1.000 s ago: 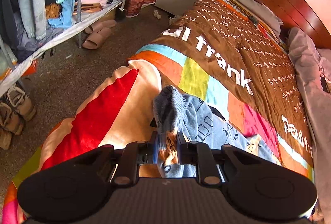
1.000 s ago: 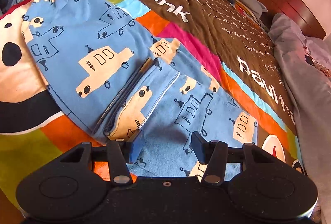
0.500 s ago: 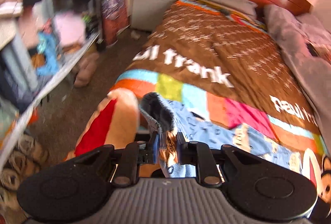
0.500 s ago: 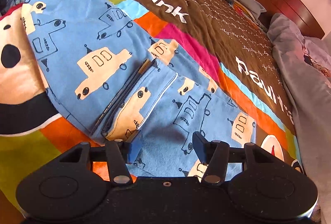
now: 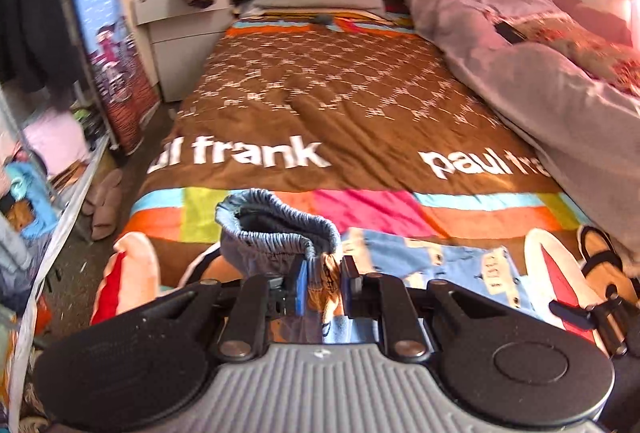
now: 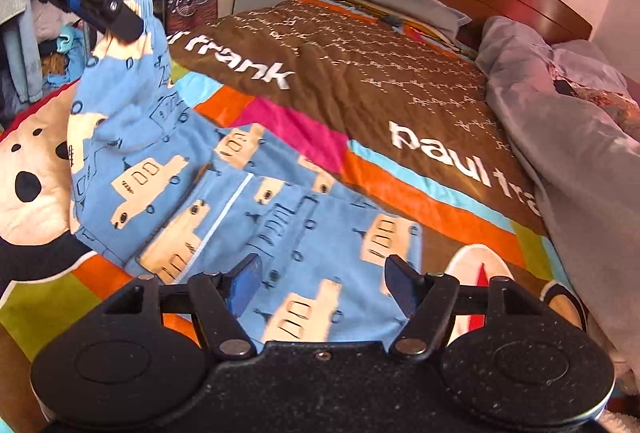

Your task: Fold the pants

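Observation:
Blue pants with a cream car print point(image 6: 240, 193) lie on the colourful bedspread point(image 6: 400, 93). My left gripper point(image 5: 323, 283) is shut on the elastic waistband point(image 5: 280, 229) and holds that end lifted off the bed; it also shows in the right wrist view point(image 6: 120, 19) at the upper left, with the cloth hanging from it. My right gripper point(image 6: 324, 279) is open and empty, just above the leg part of the pants point(image 6: 340, 253) that lies flat. The pants also show in the left wrist view point(image 5: 440, 265).
A grey duvet point(image 5: 540, 81) is bunched along the bed's right side. A white nightstand point(image 5: 180, 29) with a brown coat stands at the head. Slippers point(image 5: 104, 201) and a cluttered clothes rack point(image 5: 28, 173) are on the floor to the left.
My left gripper has lifted the waistband and swung round toward the headboard. The waistband end now hangs higher. My right gripper has stayed open over the legs, shifting slightly.

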The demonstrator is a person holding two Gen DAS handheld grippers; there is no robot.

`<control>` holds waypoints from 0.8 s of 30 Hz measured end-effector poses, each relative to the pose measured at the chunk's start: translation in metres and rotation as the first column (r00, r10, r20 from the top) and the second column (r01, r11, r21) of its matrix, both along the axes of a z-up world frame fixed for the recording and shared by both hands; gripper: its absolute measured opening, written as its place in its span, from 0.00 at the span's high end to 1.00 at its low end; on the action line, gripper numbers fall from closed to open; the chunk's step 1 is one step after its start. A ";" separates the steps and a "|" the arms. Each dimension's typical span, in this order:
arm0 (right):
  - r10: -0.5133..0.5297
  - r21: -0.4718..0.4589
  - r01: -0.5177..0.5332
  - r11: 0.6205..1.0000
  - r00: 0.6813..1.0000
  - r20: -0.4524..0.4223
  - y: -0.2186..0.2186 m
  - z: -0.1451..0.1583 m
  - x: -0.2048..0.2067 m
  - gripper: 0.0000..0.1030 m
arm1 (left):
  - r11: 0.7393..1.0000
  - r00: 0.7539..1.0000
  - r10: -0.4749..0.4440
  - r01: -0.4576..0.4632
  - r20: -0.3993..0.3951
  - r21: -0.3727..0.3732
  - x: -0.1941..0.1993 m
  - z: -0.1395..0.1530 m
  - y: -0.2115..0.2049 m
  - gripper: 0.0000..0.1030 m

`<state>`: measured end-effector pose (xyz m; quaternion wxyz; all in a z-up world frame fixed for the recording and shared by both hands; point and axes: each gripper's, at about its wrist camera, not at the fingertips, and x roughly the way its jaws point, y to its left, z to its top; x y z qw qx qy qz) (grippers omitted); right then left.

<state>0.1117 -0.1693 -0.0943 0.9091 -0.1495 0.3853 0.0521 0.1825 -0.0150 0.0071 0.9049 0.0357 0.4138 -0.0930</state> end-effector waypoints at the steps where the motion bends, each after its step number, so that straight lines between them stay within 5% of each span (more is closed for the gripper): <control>1: -0.010 0.003 0.010 1.000 1.000 0.001 -0.007 0.002 -0.002 0.31 | 1.000 1.000 -0.021 0.021 0.001 0.015 0.000 0.000 -0.008 0.82; 13: -0.168 0.030 0.168 0.985 0.986 0.006 -0.082 0.010 -0.031 0.30 | 0.958 0.964 -0.264 0.263 -0.006 0.116 -0.024 -0.012 -0.111 0.82; 24: -0.230 0.018 0.230 0.973 0.973 0.004 -0.139 0.013 -0.036 0.27 | 0.936 0.944 -0.326 0.329 -0.043 0.123 -0.038 -0.039 -0.174 0.82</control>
